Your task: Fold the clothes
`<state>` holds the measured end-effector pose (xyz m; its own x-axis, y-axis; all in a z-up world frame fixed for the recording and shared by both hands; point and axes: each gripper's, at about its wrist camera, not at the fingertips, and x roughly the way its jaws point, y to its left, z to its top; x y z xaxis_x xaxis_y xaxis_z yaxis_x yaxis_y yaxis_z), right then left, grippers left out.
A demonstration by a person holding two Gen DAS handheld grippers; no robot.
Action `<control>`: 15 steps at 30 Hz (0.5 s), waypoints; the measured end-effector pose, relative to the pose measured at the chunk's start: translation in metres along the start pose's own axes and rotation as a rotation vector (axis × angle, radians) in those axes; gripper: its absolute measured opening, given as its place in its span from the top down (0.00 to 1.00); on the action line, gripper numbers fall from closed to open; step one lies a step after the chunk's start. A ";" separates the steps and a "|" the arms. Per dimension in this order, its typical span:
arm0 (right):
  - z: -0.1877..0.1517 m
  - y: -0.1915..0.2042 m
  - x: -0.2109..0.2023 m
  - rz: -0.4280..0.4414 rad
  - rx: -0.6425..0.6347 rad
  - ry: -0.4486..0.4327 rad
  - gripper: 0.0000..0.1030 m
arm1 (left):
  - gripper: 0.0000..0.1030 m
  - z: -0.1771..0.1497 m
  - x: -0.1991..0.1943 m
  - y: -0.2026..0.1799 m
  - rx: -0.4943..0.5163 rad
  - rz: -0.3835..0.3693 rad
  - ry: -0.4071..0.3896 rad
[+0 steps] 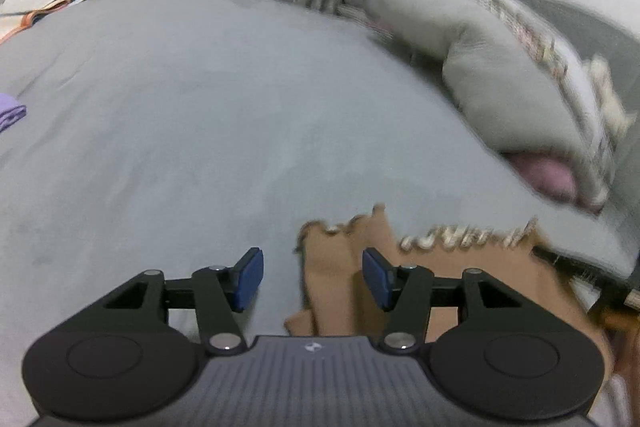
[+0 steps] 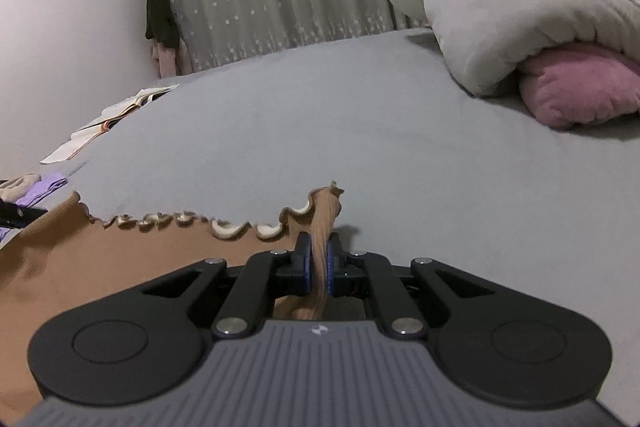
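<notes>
2 grippers work 1 tan garment (image 2: 120,267) spread on the near part of the grey bed (image 2: 360,131). The right gripper (image 2: 317,267) is clenched on a corner of the garment at its scalloped, cream-trimmed edge (image 2: 224,227); the cloth bunches into a narrow vertical roll between the blue pads. The left gripper (image 1: 313,277) is released, jaws spread wide, with a fold of the same garment (image 1: 332,267) lying between and just below its fingertips, not yet pinched.

Handling judgement: the fabric looks light, thin and limp. It will sag and crease freely and offers no stiffness to push against. Take hold at the trimmed edge or a corner, where the hem gives the pads more to bite.

A purple item (image 2: 48,187) lies near the garment's left side. A quilt (image 2: 500,7) and pink cushion (image 2: 580,91) sit well apart.
</notes>
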<state>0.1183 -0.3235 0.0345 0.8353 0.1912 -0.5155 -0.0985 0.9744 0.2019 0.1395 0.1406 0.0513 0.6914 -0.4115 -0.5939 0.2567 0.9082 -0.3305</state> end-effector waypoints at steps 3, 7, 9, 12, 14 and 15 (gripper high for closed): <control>-0.003 -0.002 0.003 0.012 0.015 0.007 0.92 | 0.44 -0.005 0.000 -0.002 0.012 0.012 -0.028; -0.005 -0.015 0.006 0.062 0.093 0.011 0.91 | 0.44 -0.005 -0.002 -0.001 -0.019 -0.018 -0.057; -0.006 -0.018 0.007 0.071 0.108 0.014 0.91 | 0.44 -0.002 -0.003 -0.001 -0.036 -0.020 -0.076; -0.007 -0.017 0.009 0.070 0.111 0.020 0.92 | 0.40 -0.007 -0.005 -0.003 -0.021 -0.039 -0.067; -0.008 -0.015 0.008 0.069 0.113 0.023 0.92 | 0.40 -0.010 0.000 -0.007 0.016 -0.045 -0.031; -0.008 -0.015 0.008 0.069 0.115 0.024 0.92 | 0.39 -0.014 0.006 -0.011 0.048 -0.035 -0.004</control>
<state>0.1217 -0.3354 0.0207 0.8154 0.2614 -0.5165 -0.0917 0.9393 0.3307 0.1313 0.1272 0.0417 0.6841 -0.4430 -0.5794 0.3132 0.8959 -0.3152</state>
